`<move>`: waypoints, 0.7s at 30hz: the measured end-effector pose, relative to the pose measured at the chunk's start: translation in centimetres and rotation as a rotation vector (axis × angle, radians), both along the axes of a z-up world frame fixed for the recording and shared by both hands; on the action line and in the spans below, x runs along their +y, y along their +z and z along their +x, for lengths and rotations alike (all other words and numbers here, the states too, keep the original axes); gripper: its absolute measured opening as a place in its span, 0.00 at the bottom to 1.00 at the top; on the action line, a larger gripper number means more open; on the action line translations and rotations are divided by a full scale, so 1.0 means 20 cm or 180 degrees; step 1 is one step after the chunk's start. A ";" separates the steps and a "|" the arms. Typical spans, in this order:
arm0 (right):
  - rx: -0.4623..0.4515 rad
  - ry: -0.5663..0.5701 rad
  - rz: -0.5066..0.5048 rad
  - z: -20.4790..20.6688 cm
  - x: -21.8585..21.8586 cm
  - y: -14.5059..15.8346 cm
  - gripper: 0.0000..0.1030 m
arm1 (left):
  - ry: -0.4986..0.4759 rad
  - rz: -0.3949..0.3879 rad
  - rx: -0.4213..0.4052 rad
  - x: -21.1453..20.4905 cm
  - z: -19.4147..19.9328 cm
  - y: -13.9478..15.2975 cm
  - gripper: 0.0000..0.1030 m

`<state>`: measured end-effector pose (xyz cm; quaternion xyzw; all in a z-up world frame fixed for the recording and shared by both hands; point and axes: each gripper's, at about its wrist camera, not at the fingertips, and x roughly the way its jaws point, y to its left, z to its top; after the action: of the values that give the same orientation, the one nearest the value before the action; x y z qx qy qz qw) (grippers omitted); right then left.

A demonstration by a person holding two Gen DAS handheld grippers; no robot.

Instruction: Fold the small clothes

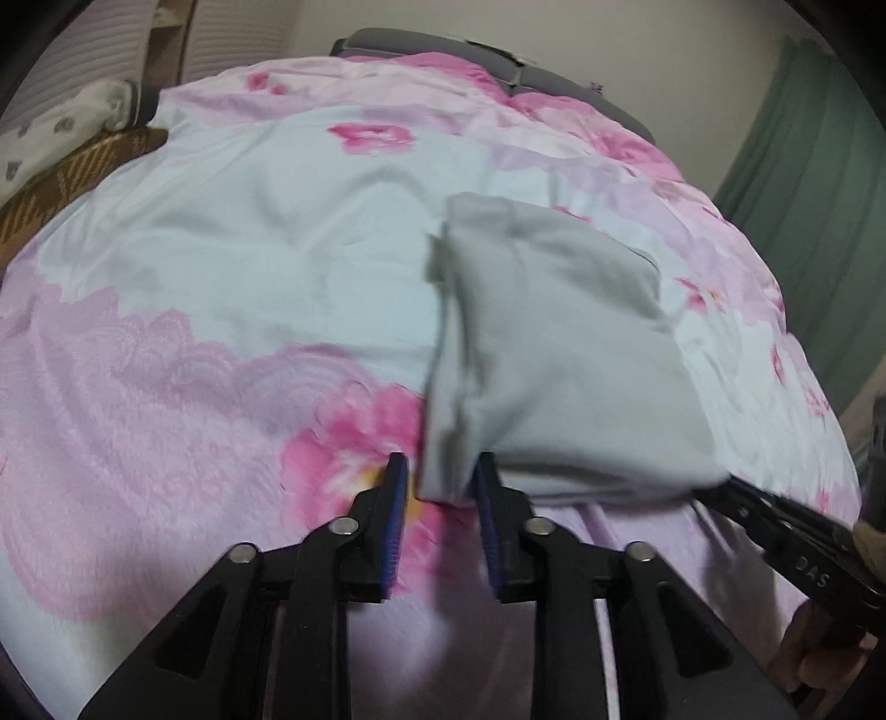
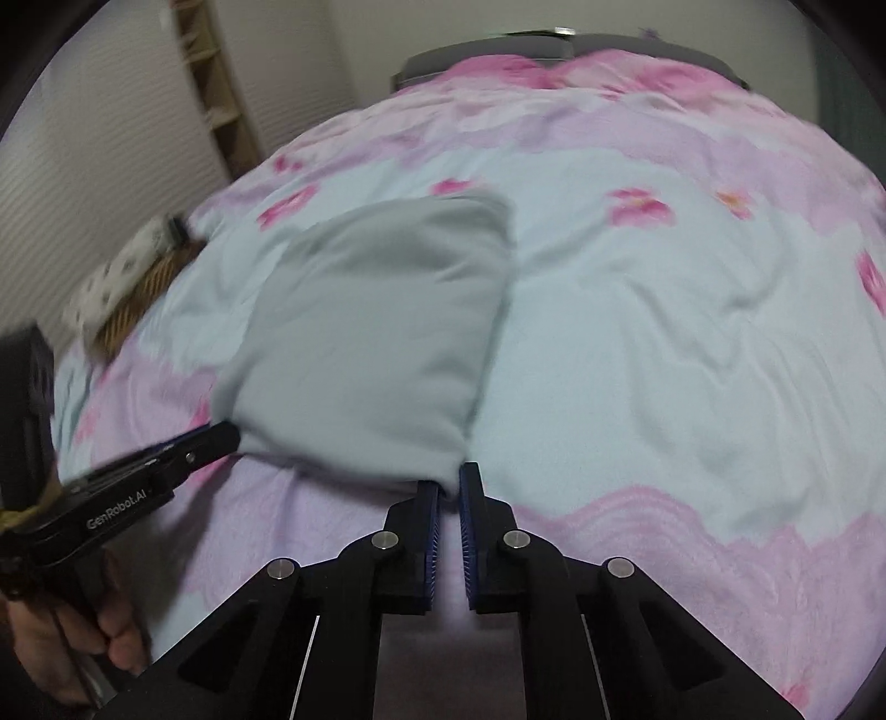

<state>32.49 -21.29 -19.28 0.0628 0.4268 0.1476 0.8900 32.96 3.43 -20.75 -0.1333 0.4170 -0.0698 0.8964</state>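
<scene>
A small pale grey garment [image 1: 559, 343] lies folded on the floral bedspread; it also shows in the right wrist view [image 2: 382, 327]. My left gripper [image 1: 440, 482] is at its near left corner, jaws parted, with the hem of the cloth hanging between the blue pads [image 1: 396, 498]. My right gripper [image 2: 449, 487] is shut on the garment's near right corner. The right gripper shows at the right edge of the left wrist view [image 1: 775, 509]. The left gripper shows at the left of the right wrist view [image 2: 166, 454].
The pink and pale blue floral bedspread [image 2: 664, 310] covers the whole bed. A grey headboard [image 1: 432, 44] is at the far end. A brown patterned cushion [image 1: 66, 177] and a white spotted cloth [image 1: 61, 122] lie at the bed's left edge. A green curtain [image 1: 814, 166] hangs at right.
</scene>
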 end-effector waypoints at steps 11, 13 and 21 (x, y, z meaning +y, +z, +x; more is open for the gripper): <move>-0.0209 -0.0006 0.0154 -0.06 -0.10 0.12 0.39 | -0.0130 0.0139 -0.0352 -0.03 -0.11 0.18 0.27; -0.0306 -0.0047 0.0156 -0.01 -0.13 0.17 0.47 | -0.0192 0.0121 -0.0468 -0.05 -0.09 0.26 0.27; -0.0209 0.0134 0.0086 0.39 -0.07 0.25 0.47 | -0.0716 0.0165 -0.0320 -0.22 0.37 0.31 0.27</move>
<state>40.35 -22.61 -14.21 0.0610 0.3965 0.1741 0.8993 40.33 -1.05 -14.61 -0.0588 0.3856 -0.1658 0.9057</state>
